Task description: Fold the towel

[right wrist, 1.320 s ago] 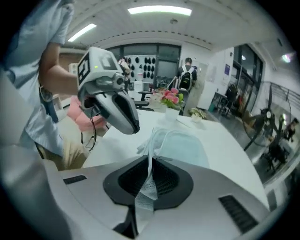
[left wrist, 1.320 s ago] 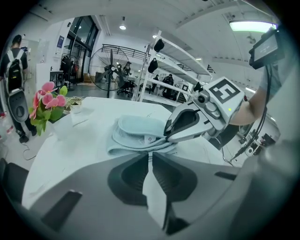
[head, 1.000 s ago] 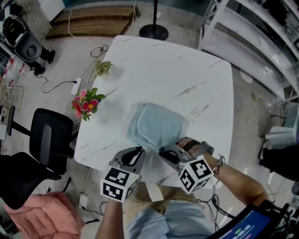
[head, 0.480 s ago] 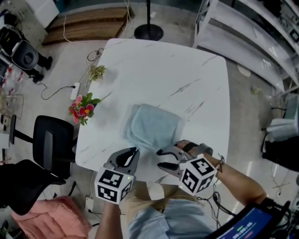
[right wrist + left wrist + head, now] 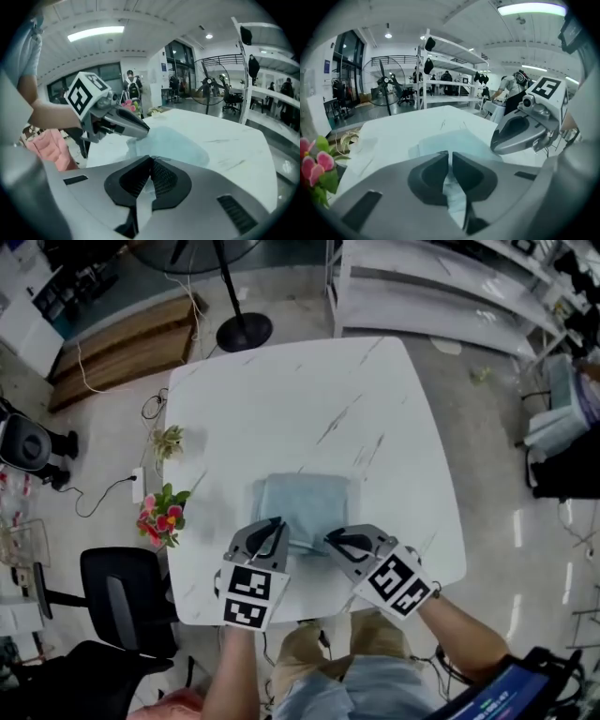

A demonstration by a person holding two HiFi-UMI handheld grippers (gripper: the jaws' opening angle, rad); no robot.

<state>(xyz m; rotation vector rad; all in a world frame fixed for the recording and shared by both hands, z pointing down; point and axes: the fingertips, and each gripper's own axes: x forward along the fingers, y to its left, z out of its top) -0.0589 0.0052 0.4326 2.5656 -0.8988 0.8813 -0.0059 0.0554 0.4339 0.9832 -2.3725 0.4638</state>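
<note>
A light blue towel (image 5: 305, 501) lies folded into a rectangle on the white marble table (image 5: 300, 399), near its front edge. My left gripper (image 5: 277, 523) reaches over the towel's near left part. Its jaws stand almost together, with wrinkled towel cloth (image 5: 452, 187) in the slit between them. My right gripper (image 5: 330, 539) is at the towel's near right corner. Its jaws have just closed, and a pale strip of cloth shows behind the tips (image 5: 151, 158). The rest of the towel (image 5: 173, 143) spreads out flat ahead of both grippers.
Pink flowers (image 5: 161, 519) and a small plant (image 5: 169, 440) stand by the table's left edge. A black office chair (image 5: 122, 601) is on the floor at the left. A fan stand (image 5: 244, 332) and white shelving (image 5: 441, 296) lie beyond the table.
The right jaws stood apart half a second ago and are now together. Both grippers have moved forward onto the towel's near edge. The head view has swung, so the table looks squarer.
</note>
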